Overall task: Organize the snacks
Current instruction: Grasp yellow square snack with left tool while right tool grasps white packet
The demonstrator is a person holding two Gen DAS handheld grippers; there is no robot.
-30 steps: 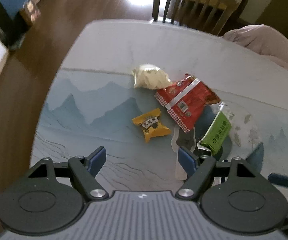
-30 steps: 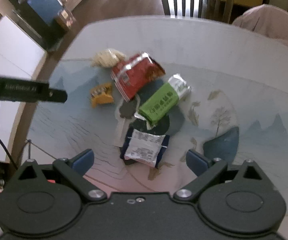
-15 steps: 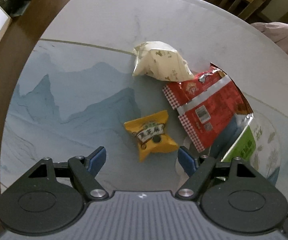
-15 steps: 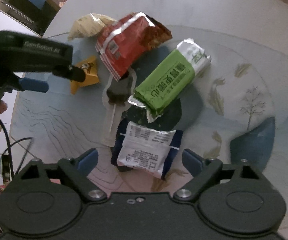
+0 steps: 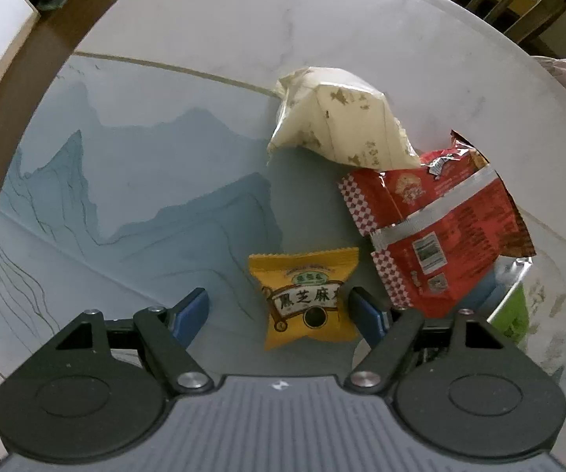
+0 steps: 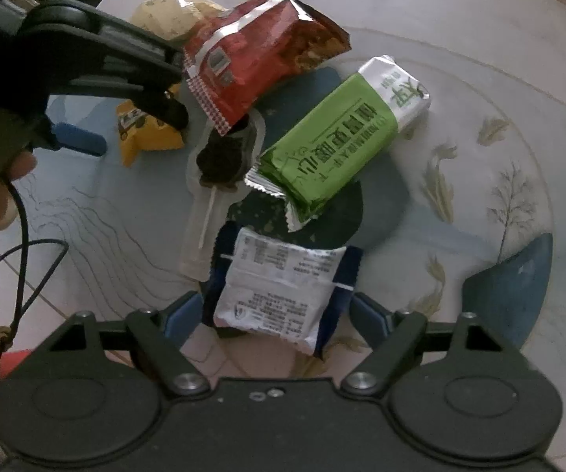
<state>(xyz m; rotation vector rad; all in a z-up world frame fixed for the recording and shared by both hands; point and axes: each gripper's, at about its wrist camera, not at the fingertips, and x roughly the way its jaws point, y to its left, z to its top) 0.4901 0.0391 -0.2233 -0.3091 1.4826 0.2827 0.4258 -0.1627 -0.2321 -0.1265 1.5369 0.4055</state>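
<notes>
My left gripper (image 5: 279, 310) points down w/ jaws apart, the yellow snack packet (image 5: 306, 299) between the pads but off-centre, close to the right-side pad, no visible squeeze. My right gripper (image 6: 271, 314) is closing, jaws straddling the blue-and-white packet (image 6: 283, 287), pads not yet pressing it. Outward on the printed table mat (image 5: 145, 204): lollipop (image 6: 224, 157), green bar (image 6: 341, 141), red bag (image 5: 436, 228) partly over the lollipop, cream pouch (image 5: 338, 122) at the far edge of the pile, touching the red bag.
</notes>
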